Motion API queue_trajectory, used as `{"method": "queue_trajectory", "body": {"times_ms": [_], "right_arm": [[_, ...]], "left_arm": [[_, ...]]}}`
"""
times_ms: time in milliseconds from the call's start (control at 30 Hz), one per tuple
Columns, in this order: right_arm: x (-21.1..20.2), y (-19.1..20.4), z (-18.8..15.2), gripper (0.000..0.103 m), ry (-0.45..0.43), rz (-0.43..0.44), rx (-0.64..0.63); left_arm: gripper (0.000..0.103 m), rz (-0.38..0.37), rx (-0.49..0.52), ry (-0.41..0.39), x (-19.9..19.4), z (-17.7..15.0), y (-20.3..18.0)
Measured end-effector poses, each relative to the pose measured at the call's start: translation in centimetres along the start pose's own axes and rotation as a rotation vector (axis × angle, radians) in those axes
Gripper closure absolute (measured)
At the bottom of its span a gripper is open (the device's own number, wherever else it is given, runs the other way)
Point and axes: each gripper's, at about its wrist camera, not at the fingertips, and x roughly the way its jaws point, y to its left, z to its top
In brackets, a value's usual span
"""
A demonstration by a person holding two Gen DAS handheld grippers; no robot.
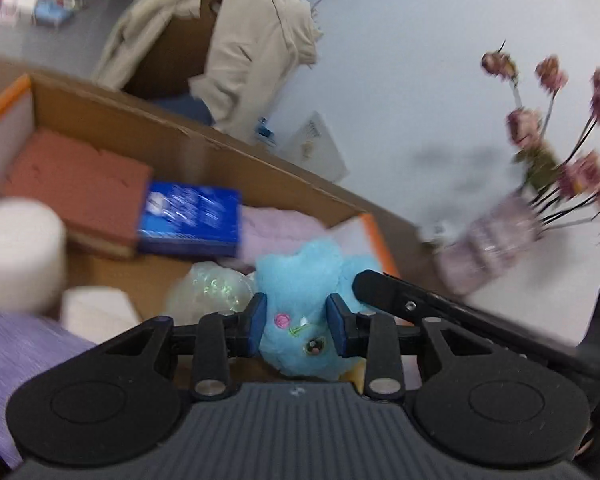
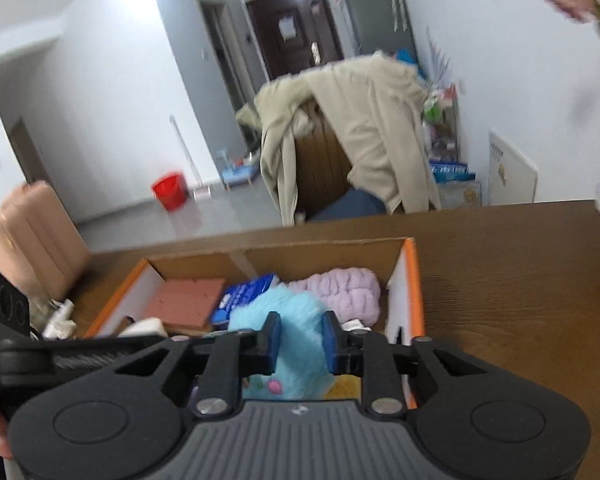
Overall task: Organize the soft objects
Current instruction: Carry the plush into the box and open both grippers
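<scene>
While both grippers converge over the open cardboard box with orange-edged flaps (image 2: 414,280), the fluffy sky-blue plush toy with an embroidered face (image 1: 300,312) sits right between them, hanging just above the box's near end! The left gripper (image 1: 296,322) has its blue pads pressed into either side of the toy's face, jaws narrow and squeezing the fur. Over on the other side, the right gripper (image 2: 300,340) is pinching the same toy's furry back (image 2: 296,320), jaws drawn in tight on the pile.

Down in the box there's already company: a flat terracotta-coloured sponge block (image 1: 80,184), a dark blue printed packet (image 1: 190,220), a rolled pale-pink knitted towel (image 2: 348,288) and a crinkly clear plastic bag (image 1: 208,288). A white cylindrical roll (image 1: 18,248) stands at the left edge of the left view; whether it is inside the box I can't tell.

Now, the smart play, I'd say: lower the toy into the free near corner, beside the pink towel, not on top of the blue packet. Keep both grips level so it doesn't twist, ease one gripper off first, then the other, and lift clear of the orange flap. Blur everywhere, so slowing down before the drop looks wise!
</scene>
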Motion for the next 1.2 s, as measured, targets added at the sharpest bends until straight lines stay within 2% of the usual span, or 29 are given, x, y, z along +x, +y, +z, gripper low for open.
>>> {"method": "queue_trajectory", "body": {"times_ms": [133,200,267,333,433,500,633,800,933,1033,1133,1200], "right_arm": [[3.5,2.0,-0.3,0.091,0.064,-0.008,-0.078],[5.1,2.4,-0.9,0.094,0.11,0.009,-0.085],[6.5,2.6,-1.6,0.095,0.155,0.001,-0.074],[7.0,2.0,-2.1,0.094,0.173,-0.009,-0.039],[6.5,0.8,-1.9,0.09,0.185,0.022,0.03],[5.2,0.8,-1.6,0.09,0.16,0.006,0.022],[2.1,1.1,-0.5,0.09,0.114,-0.001,0.004],[-2.7,2.2,0.5,0.088,0.056,-0.015,-0.029],[-7.3,3.6,0.8,0.076,0.003,-0.011,-0.051],[-10.7,4.6,0.6,0.06,-0.046,-0.021,-0.07],[-14.1,5.9,0.0,0.053,-0.098,-0.036,-0.111],[-16.0,6.6,-0.8,0.047,-0.122,-0.043,-0.138]], "left_arm": [[0.07,0.124,0.073,-0.047,-0.9,-0.2,0.3],[0.07,0.161,0.113,-0.036,-0.8,-0.4,0.2],[0.07,0.15,0.12,0.016,-0.2,-0.7,0.3],[0.069,0.166,0.136,0.026,0.1,-0.8,0.0],[0.066,0.131,0.146,0.009,-1.3,-0.3,-0.6],[0.063,0.128,0.167,-0.024,-2.8,0.1,-1.1],[0.063,0.143,0.205,-0.076,-6.5,0.7,-2.3],[0.055,0.18,0.264,-0.134,-12.2,0.3,-3.9],[0.047,0.216,0.295,-0.177,-16.7,-0.6,-4.8],[0.036,0.233,0.319,-0.218,-20.0,-1.7,-5.6],[0.03,0.263,0.359,-0.262,-23.3,-3.5,-6.2],[0.02,0.272,0.378,-0.288,-25.1,-5.2,-6.2]]}}
